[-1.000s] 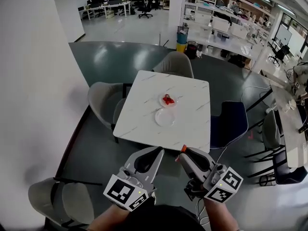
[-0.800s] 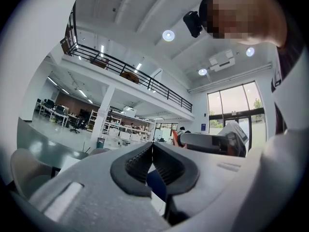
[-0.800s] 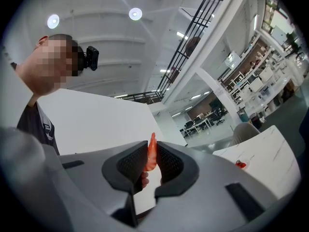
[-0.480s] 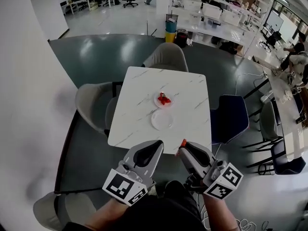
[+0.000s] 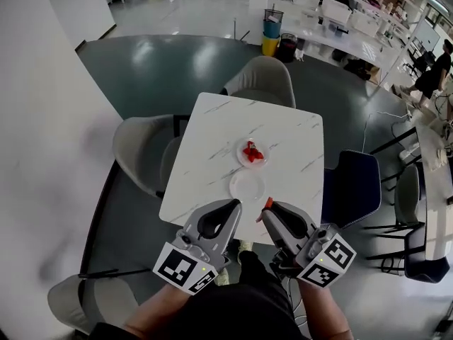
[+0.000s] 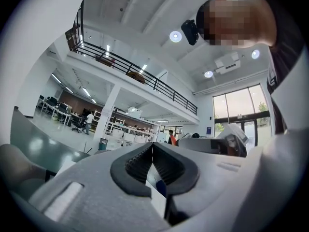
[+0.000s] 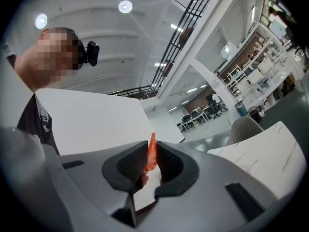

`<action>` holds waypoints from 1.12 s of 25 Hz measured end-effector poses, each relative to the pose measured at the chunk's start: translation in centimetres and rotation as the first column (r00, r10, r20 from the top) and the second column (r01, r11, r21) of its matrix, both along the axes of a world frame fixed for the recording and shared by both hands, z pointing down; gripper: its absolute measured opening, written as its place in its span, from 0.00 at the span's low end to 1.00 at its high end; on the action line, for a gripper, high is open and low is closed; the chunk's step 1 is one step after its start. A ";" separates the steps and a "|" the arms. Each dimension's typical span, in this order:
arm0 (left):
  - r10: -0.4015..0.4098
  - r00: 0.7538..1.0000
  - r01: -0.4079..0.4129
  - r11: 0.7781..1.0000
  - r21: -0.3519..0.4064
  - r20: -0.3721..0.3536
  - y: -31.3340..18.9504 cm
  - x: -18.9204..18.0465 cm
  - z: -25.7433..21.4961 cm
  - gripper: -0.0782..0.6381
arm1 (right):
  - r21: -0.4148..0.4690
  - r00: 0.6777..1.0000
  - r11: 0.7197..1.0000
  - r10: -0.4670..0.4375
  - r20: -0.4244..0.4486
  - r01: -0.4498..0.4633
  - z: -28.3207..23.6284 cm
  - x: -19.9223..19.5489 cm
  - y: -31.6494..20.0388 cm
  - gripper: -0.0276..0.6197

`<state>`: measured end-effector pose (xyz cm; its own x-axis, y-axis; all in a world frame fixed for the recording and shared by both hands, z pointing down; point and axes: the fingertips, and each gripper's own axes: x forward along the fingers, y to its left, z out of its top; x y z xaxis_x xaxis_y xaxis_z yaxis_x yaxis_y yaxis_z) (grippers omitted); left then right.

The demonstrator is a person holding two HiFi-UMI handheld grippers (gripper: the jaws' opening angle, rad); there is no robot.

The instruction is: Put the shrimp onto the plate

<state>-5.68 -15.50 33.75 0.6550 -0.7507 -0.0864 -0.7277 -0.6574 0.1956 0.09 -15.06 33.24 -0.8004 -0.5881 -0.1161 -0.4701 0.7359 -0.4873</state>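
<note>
My right gripper [image 5: 267, 212] is shut on a small orange shrimp [image 5: 268, 203], held just short of the white marble table's near edge [image 5: 205, 207]. In the right gripper view the shrimp [image 7: 151, 157] stands upright between the dark pads, its tip poking above them. An empty white plate [image 5: 247, 185] lies on the table just beyond the grippers. Behind it a second plate [image 5: 241, 160] holds several red shrimp [image 5: 252, 151]. My left gripper [image 5: 231, 207] hangs beside the right one; in the left gripper view its jaws [image 6: 152, 149] meet with nothing between them.
Grey chairs stand at the table's far side [image 5: 262, 81] and left side [image 5: 141, 151], a dark blue chair [image 5: 351, 183] at its right. Another grey chair [image 5: 78, 300] is at the lower left. A white wall runs along the left; office desks lie far behind.
The table and plates have drawn closer to the grippers, and the view has shifted. Both grippers keep the same pose, the shrimp still in the right one.
</note>
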 end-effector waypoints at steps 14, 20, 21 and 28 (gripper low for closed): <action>-0.115 0.993 0.116 0.993 -0.033 0.022 -10.7 2.7 4.8 0.12 | -0.118 0.989 0.988 -0.116 -0.095 0.104 7.3 1.6 -12.2 0.14; -0.117 0.992 0.121 0.988 -0.094 0.051 -12.7 2.7 9.0 0.12 | -0.196 0.975 0.977 -0.120 -0.189 0.082 13.7 1.1 -14.4 0.14; -0.117 0.992 0.123 0.986 -0.112 0.053 -12.9 2.5 10.0 0.12 | -0.210 0.969 0.975 -0.123 -0.215 0.077 15.1 0.9 -14.6 0.14; -0.092 0.994 0.101 0.979 -0.177 0.060 -14.3 1.4 16.5 0.12 | -0.288 0.916 0.957 -0.100 -0.388 -0.017 24.5 0.4 -15.8 0.14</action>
<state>-4.31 -29.78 50.29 0.5788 -0.8108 0.0874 -0.7980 -0.5411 0.2653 0.54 -30.86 57.70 -0.7699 -0.5144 0.3778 -0.6382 0.6199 -0.4565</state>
